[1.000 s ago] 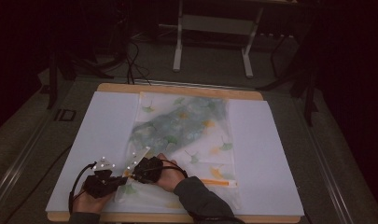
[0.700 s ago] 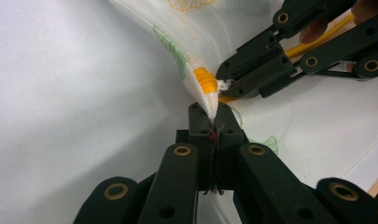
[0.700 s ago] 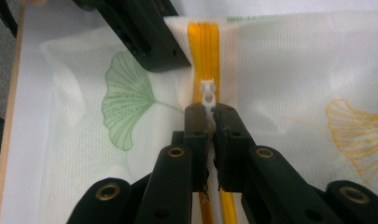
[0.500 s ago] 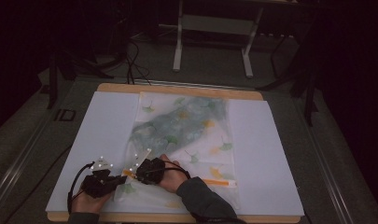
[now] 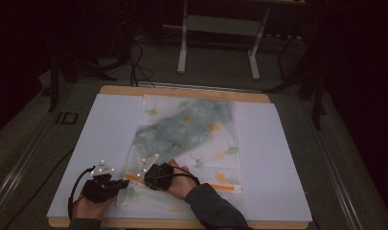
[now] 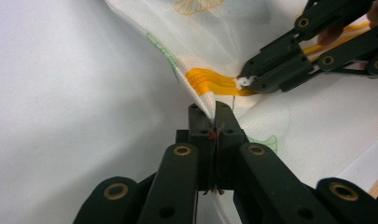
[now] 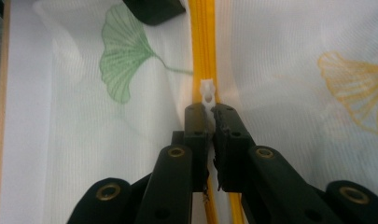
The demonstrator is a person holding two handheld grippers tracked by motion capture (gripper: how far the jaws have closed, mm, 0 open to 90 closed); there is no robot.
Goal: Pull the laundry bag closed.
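A sheer white mesh bag point(image 5: 191, 134) printed with green and yellow ginkgo leaves lies flat on the table. An orange zipper point(image 5: 225, 187) runs along its near edge. My left gripper point(image 5: 119, 184) is shut on the bag's fabric corner point(image 6: 203, 100) at the zipper's left end. Just to its right, my right gripper point(image 5: 148, 179) is shut on the small white zipper pull point(image 7: 207, 93), in line with the orange zipper tape point(image 7: 203, 42). In the left gripper view, the right gripper point(image 6: 245, 83) pinches that pull close ahead.
A white sheet point(image 5: 278, 158) covers the wooden table point(image 5: 182, 91), with bare white margins left and right of the bag. Beyond the far edge are a dark floor, cables and a metal stand point(image 5: 218, 28).
The right gripper has crept slightly right along the zipper, and a short stretch of orange tape now shows between the two grippers. The left gripper has held its place.
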